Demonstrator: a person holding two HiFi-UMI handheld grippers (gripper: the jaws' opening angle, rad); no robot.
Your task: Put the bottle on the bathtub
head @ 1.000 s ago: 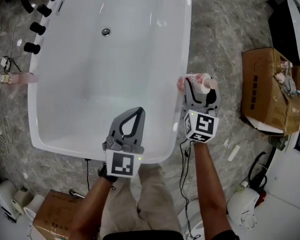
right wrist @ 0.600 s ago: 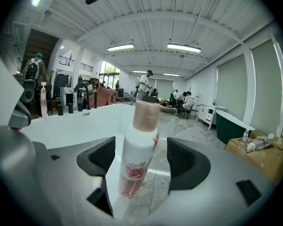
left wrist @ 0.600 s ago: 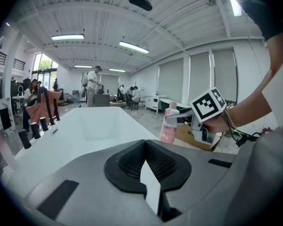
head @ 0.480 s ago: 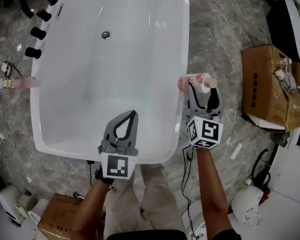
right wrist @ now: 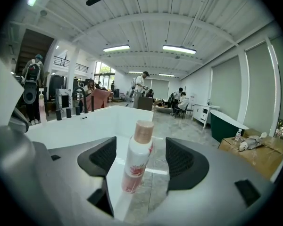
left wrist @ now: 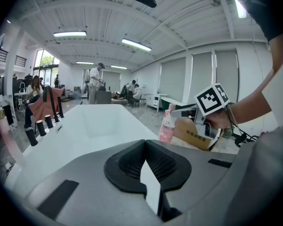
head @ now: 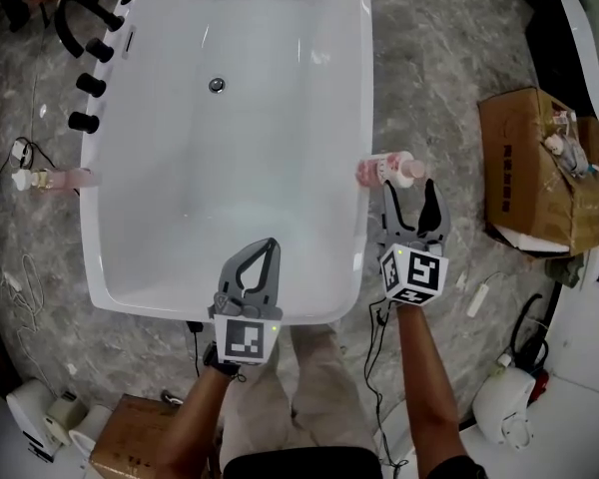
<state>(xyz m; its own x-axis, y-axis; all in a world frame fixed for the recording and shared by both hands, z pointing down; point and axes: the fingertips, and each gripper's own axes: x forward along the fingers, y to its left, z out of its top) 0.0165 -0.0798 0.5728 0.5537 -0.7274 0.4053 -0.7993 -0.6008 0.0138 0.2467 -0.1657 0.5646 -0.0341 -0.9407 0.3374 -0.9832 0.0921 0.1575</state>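
A pink and white bottle point(head: 387, 171) with a tan cap stands upright on the right rim of the white bathtub point(head: 363, 68). My right gripper point(head: 408, 190) is open just behind it, fingertips level with the bottle's near side and not touching it. In the right gripper view the bottle point(right wrist: 136, 157) stands between the spread jaws on the tub rim point(right wrist: 80, 124). My left gripper point(head: 267, 243) is shut and empty over the tub's near end. From the left gripper view the bottle point(left wrist: 167, 124) shows at the right, beside the right gripper.
Another pink bottle point(head: 64, 179) lies at the tub's left rim. Black faucet fittings point(head: 88, 85) line the far left edge. A cardboard box point(head: 532, 168) with small items sits on the stone floor at right. Cables point(head: 25, 287) trail on the floor.
The right gripper's jaws were around the bottle and have drawn back toward me, leaving it standing on the rim. The left gripper stays shut and has hardly moved.
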